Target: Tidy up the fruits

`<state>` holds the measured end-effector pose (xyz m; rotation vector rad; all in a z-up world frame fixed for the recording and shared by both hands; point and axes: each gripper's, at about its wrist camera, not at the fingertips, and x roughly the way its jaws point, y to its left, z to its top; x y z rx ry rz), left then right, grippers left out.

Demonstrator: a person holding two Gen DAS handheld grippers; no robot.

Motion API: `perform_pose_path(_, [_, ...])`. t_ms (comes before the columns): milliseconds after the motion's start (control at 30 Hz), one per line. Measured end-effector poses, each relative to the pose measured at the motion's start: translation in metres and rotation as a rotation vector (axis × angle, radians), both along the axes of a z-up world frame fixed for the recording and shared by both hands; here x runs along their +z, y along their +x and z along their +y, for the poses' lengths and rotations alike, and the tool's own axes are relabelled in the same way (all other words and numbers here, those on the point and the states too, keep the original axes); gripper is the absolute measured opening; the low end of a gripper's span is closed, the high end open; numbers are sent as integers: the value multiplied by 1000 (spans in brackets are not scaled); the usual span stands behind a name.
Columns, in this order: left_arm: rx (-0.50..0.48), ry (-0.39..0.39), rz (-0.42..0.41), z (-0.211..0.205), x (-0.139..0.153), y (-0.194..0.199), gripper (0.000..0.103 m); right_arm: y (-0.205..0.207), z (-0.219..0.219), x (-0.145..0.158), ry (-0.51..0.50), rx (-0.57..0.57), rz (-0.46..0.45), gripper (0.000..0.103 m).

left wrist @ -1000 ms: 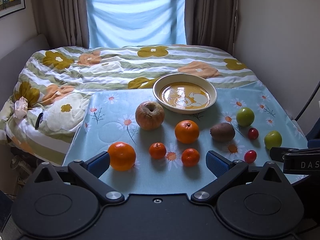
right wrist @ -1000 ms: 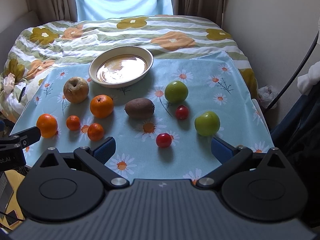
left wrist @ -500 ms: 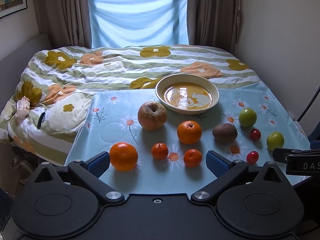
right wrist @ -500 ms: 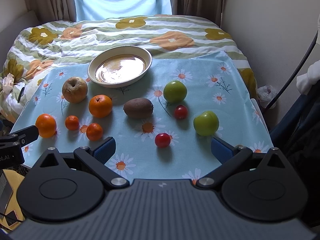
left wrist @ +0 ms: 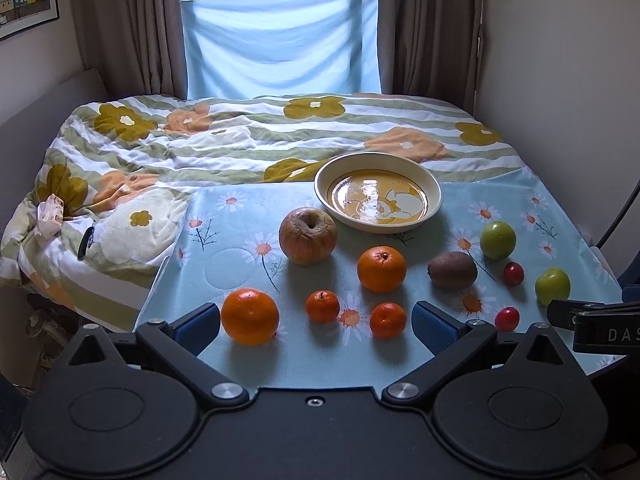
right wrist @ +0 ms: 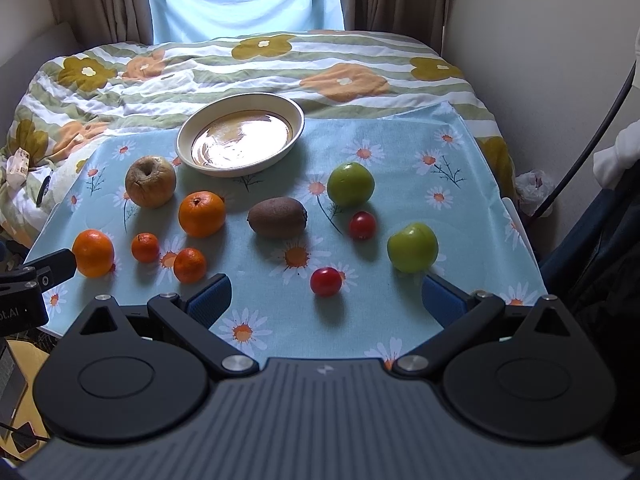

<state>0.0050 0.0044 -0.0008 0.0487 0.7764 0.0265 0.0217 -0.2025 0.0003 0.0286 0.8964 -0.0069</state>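
Fruit lies on a blue daisy cloth [left wrist: 240,264] before a cream bowl [left wrist: 378,196], which also shows in the right wrist view [right wrist: 240,134]. There is a wrinkled apple [left wrist: 307,235], two large oranges [left wrist: 250,316] [left wrist: 381,269], two small mandarins [left wrist: 322,306] [left wrist: 387,320], a kiwi [right wrist: 277,217], two green apples [right wrist: 351,184] [right wrist: 413,247] and two cherry tomatoes [right wrist: 362,225] [right wrist: 326,281]. My left gripper [left wrist: 316,324] is open and empty near the oranges. My right gripper [right wrist: 326,300] is open and empty, just short of the near tomato.
The cloth lies on a bed with a flowered duvet [left wrist: 200,140]. A wall [right wrist: 540,40] runs along the right. A black cable [right wrist: 592,136] hangs at the right. The cloth's near edge is just under both grippers.
Both grippers have drifted slightly; the left view has tilted up a little and the fruit sits slightly further right in it. No fruit has moved.
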Motion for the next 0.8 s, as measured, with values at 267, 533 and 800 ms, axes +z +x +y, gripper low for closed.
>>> perform_pose_path(267, [0,0,1,0,0,0,103,0,0,0,0,0,-1,103])
perform_pose_path(533, [8,7,-6,-1,4,0,103,5,0,2,4,9,-2,103])
perform_pose_path(800, [60,19,1,0,3,-7,103,9,-3,1,32,84,2,103])
